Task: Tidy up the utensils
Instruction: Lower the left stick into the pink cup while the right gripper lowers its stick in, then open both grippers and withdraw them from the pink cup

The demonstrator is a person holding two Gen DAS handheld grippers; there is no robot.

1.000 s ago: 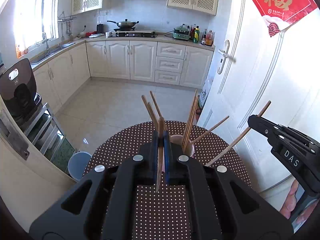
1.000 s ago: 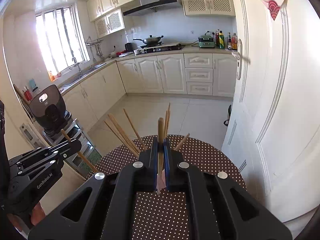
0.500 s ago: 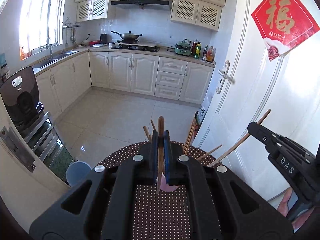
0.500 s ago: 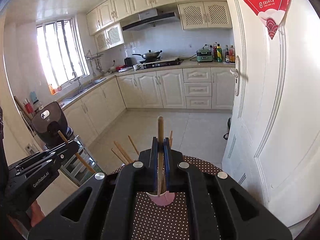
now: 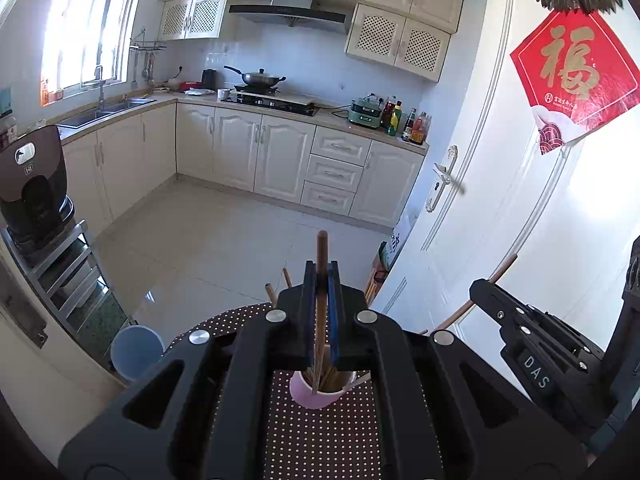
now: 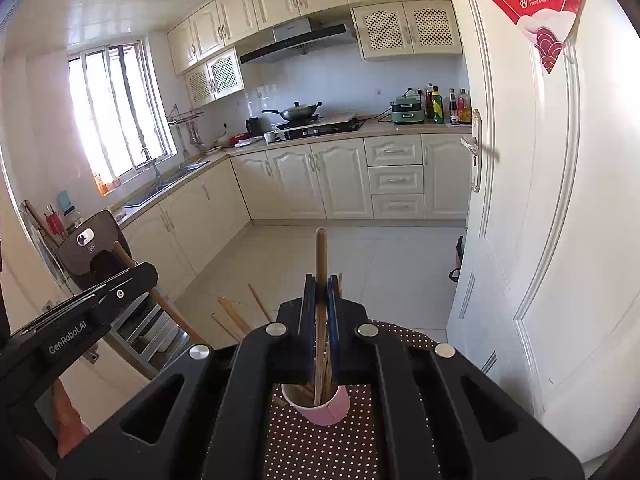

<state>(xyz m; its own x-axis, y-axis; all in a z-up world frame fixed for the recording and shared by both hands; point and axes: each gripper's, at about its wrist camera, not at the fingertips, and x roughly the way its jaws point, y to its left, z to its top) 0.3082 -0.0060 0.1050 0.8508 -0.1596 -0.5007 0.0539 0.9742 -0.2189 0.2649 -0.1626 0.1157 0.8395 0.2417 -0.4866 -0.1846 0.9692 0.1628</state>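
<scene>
A pink cup (image 5: 320,398) (image 6: 325,410) holding several wooden chopsticks stands on the brown dotted table (image 5: 320,444) (image 6: 320,448). My left gripper (image 5: 322,270) is shut on one upright chopstick (image 5: 322,248), whose lower end hangs at the cup's mouth. My right gripper (image 6: 321,282) is shut on another chopstick (image 6: 321,248), which also reaches down into the cup's mouth. Each wrist view shows the other gripper to the side: the right gripper (image 5: 478,286) and the left gripper (image 6: 146,272), each with its stick slanting through closed fingers. Other chopsticks' tops (image 6: 236,316) poke up behind my fingers.
A white door (image 5: 500,208) stands close on the right of the table. Left of the table are a blue bin (image 5: 136,350) and a metal rack (image 5: 60,264) with a brown appliance (image 5: 32,184). Kitchen cabinets (image 5: 280,156) line the far wall beyond the tiled floor.
Both grippers have risen with their chopsticks. The cup, which stood ahead of the fingertips, now shows lower, beneath the fingers, and more of the kitchen is in view.
</scene>
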